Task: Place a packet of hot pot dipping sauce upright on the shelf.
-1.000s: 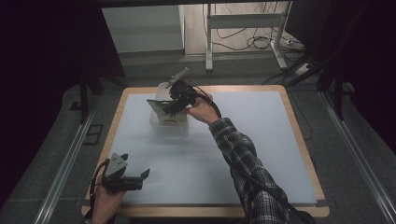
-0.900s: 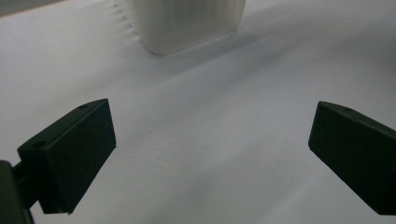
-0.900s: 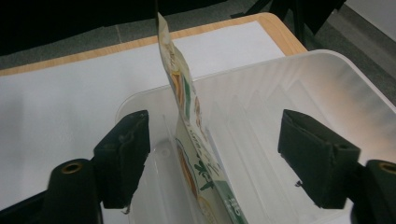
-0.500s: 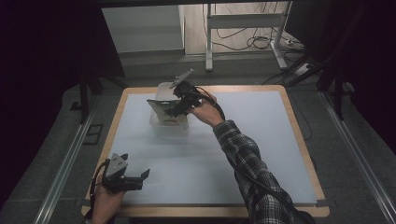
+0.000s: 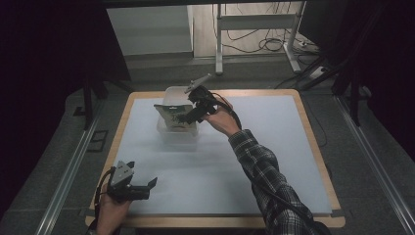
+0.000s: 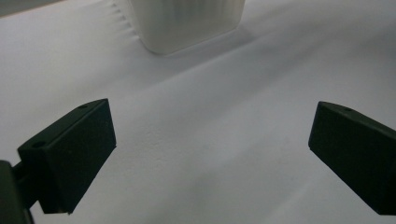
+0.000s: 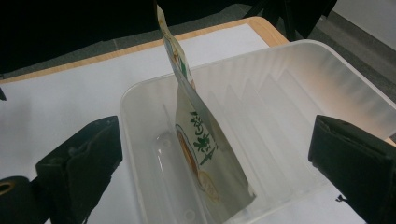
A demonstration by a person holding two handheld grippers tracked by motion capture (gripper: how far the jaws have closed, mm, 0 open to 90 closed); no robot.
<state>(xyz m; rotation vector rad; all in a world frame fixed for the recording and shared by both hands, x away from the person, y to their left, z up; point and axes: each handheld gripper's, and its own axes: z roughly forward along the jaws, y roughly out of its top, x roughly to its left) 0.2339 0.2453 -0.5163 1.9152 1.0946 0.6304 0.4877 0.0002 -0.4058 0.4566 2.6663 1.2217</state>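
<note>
A clear plastic container (image 5: 177, 131) stands at the back left of the white table. A green and white printed pouch (image 5: 172, 116) stands upright in it, leaning on the wall. In the right gripper view the pouch (image 7: 196, 140) rises from the container (image 7: 299, 93) between my jaws, which have just been opening; no pad touches it. My right gripper (image 5: 188, 115) hovers open at the container's right side. My left gripper (image 5: 147, 188) rests near the front left corner, open and holding nothing. In the left gripper view, my left gripper (image 6: 210, 126) points at the container (image 6: 187, 23).
The white table top (image 5: 274, 147) has a wooden rim. Behind it on the floor stand a desk frame (image 5: 219, 44) and loose cables (image 5: 264, 44). Metal rails (image 5: 68, 166) run along both sides. My right forearm in a plaid sleeve (image 5: 264, 171) crosses the table's middle.
My right gripper's jaws have spread apart and come off the pouch, which now stands by itself in the container. The left hand has kept still.
</note>
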